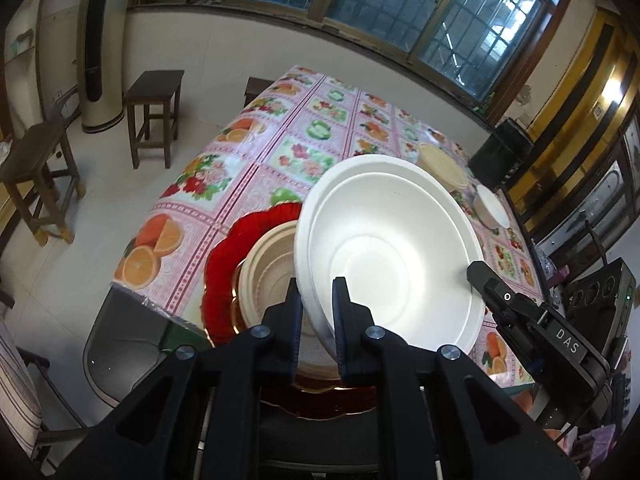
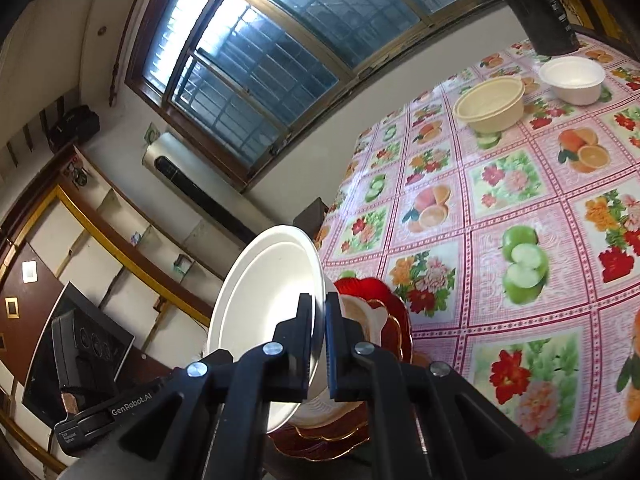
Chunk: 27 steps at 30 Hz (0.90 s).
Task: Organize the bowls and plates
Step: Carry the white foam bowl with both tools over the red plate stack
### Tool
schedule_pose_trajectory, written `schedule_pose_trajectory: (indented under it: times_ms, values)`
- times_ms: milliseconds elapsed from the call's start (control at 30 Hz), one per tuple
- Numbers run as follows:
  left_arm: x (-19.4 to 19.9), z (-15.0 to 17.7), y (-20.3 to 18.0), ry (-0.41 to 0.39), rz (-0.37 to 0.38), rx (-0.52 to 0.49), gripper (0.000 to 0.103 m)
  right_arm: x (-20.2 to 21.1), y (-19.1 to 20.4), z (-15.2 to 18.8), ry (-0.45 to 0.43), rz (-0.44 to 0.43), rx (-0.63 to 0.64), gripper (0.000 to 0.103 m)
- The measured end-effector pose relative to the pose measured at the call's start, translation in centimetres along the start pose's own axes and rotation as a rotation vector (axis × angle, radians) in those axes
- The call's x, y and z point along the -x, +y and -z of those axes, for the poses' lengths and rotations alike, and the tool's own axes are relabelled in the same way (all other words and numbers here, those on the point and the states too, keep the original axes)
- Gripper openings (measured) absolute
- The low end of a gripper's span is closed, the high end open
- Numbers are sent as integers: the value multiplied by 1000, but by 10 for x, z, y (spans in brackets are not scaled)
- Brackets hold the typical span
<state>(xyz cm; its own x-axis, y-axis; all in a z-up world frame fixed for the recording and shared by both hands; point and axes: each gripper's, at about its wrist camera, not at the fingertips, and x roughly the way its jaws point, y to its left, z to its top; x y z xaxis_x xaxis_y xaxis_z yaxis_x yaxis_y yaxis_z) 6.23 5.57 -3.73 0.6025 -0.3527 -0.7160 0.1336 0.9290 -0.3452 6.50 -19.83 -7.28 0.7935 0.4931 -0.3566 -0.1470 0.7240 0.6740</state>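
Two wooden stools [image 1: 154, 114] stand beside what looks like a floor-standing air conditioner [image 1: 98, 44].

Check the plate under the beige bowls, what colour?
Red with a gold scalloped rim; clearest in the left wrist view.

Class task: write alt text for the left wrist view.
Both grippers, left and right, clamp opposite rims of a tilted white bowl above a beige bowl on a red plate, on a fruit-patterned tablecloth.

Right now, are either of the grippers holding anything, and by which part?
Both hold the same large white bowl by its rim: the left gripper pinches the near edge, and the right gripper pinches the rim on the opposite side. The bowl is tilted.
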Motion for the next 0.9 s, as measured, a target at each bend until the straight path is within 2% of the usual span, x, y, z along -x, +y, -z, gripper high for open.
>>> schedule_pose_trajectory:
  times_ms: [467,700,833,900]
  values:
    - [-15,13,30,53,-38,23,14,-32,-9,26,99,36,-16,8]
    - [-13,15,29,38,-67,7,14,-37,-11,30,110,45,-11,8]
    - [-5,15,26,-5,-125,-21,22,-35,-6,29,95,58,32,12]
    - [0,15,25,-33,-161,-26,36,-31,-2,29,75,72,68,14]
